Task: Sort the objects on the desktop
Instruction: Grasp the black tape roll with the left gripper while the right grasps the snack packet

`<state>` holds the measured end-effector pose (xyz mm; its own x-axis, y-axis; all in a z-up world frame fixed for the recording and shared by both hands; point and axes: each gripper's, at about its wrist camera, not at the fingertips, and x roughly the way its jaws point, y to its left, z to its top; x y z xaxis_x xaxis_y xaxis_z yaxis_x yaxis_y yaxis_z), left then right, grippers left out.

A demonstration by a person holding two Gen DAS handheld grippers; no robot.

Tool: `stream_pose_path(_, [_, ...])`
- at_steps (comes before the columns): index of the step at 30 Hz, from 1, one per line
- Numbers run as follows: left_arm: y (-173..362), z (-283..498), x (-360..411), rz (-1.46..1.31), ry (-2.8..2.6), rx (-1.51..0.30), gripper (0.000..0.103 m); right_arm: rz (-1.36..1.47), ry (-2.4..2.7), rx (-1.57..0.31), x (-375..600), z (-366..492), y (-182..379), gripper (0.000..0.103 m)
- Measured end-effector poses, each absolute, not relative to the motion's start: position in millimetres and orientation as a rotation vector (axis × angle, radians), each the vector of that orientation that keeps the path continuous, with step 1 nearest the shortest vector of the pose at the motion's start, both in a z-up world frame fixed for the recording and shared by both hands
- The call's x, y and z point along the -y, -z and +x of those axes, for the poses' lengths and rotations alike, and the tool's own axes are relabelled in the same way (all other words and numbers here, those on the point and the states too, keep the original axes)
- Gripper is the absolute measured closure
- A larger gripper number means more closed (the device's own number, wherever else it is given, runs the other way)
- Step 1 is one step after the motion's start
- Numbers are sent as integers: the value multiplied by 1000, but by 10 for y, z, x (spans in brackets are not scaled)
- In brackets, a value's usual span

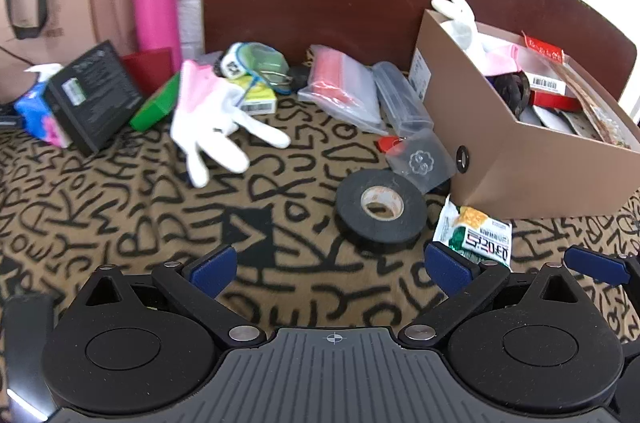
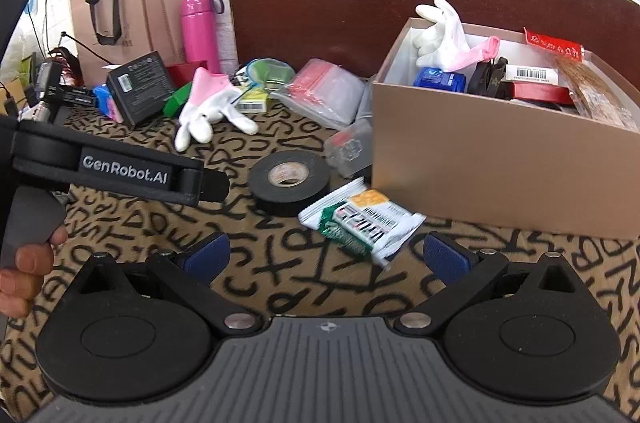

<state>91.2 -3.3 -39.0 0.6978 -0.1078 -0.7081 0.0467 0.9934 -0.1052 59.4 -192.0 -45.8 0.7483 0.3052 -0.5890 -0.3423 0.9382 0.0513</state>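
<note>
A fresh pick is being lined up, judging by the part-filled box (image 2: 480,159). Both claws are held wide apart and nothing is gripped: the left claw (image 1: 340,265), the right claw (image 2: 326,257). The snack packet (image 2: 360,223) lies just ahead of the right claw, beside the tape roll (image 2: 290,181) on the patterned worktop (image 2: 160,235). A short advance and closure would be needed next.
</note>
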Motion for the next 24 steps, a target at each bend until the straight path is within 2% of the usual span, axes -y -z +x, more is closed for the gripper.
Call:
stream_pose_path(10, [598,1467,60,-119,134,-875,18,-57,-372,-690,1954,970,658,12])
stream_pose_path(16, [710,1690,61,-153,164,-917,32,-35,-390,-702,1975,1085,718,19])
stream_pose_path(20, [771,1780,71,-161,163,-926,33,-41,-384,-703,1977,1121,738,25])
stream_pose_path(24, [794,1819,134,-131,124,-907,32,-43,-379,-718,1977,1172,782,25])
